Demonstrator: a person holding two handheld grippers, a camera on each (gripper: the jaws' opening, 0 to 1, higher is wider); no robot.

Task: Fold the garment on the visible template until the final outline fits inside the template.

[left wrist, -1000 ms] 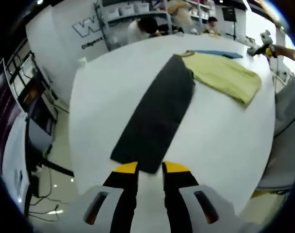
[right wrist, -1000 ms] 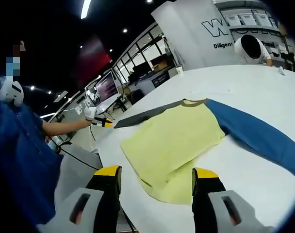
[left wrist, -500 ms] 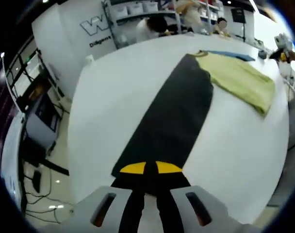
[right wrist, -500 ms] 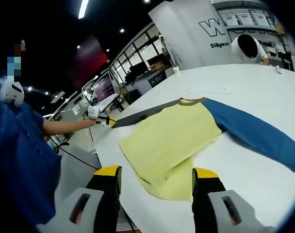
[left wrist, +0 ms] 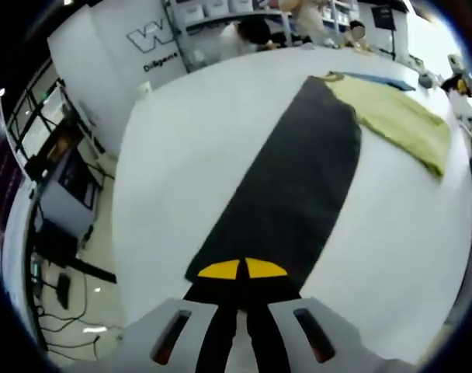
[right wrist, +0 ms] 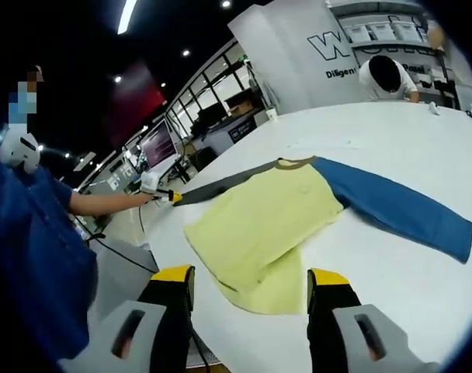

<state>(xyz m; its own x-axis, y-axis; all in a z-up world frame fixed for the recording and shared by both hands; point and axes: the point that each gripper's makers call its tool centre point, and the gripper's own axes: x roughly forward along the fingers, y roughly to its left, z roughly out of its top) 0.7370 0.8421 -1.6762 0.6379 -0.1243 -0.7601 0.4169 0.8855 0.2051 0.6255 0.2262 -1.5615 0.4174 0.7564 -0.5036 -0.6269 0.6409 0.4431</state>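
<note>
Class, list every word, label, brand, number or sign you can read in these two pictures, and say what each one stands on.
"W": the start of large outlined letters on the white wall panel behind the table; the rest is cut off.
"Diligent": small dark word under those letters on the same panel, cropped in the right gripper view and blurred in the left gripper view.
The yellow shirt, its blue sleeve and dark sleeve carry no readable text.

we see a shirt with pale yellow body [right wrist: 259, 225], blue sleeve [right wrist: 391, 208], dark grey sleeve [left wrist: 298, 186], olive-brown collar [right wrist: 294, 162]; white table [left wrist: 182, 155]; yellow-tipped black jaws; person's blue sleeve [right wrist: 34, 249].
</note>
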